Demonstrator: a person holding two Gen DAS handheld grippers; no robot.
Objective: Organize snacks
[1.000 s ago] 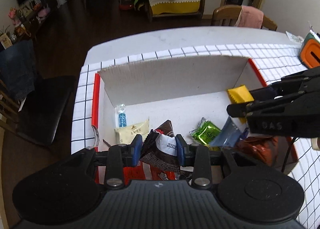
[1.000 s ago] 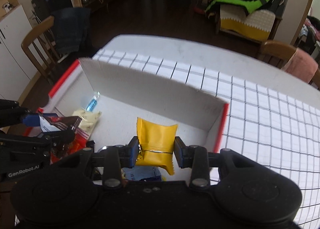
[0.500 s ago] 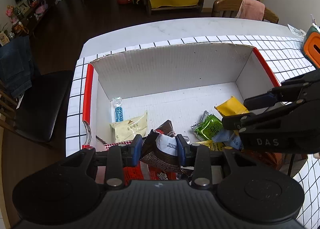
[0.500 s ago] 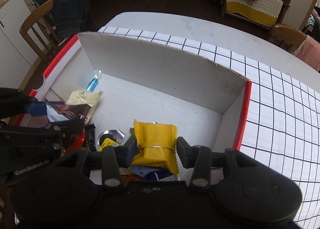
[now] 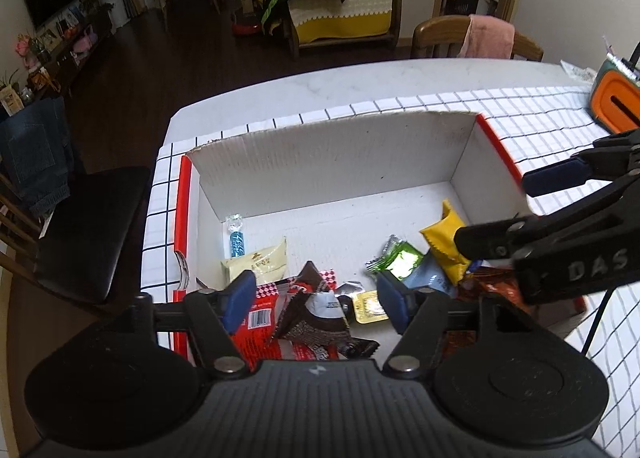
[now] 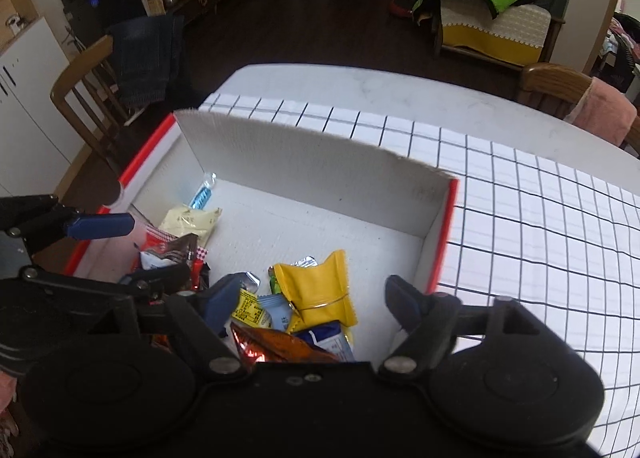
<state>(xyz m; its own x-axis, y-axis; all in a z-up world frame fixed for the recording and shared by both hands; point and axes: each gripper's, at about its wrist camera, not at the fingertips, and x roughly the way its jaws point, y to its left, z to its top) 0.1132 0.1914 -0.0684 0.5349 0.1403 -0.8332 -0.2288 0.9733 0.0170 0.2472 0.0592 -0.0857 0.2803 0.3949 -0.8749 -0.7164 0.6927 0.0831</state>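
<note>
A white cardboard box with red edges sits on the checked tablecloth and holds several snack packets. My left gripper is open above the box's near side, over a brown and white packet that lies on a red packet. My right gripper is open above a yellow packet that lies in the box on other packets; it also shows in the left wrist view. A green packet, a cream packet and a small blue candy lie on the box floor.
An orange and green object stands on the table at the far right. A wooden chair with a pink cloth is behind the table, and a black chair stands to the left. The checked cloth stretches right of the box.
Both grippers have opened. The brown and white packet dropped from my left gripper into the box. The yellow packet dropped from my right gripper onto the pile.
</note>
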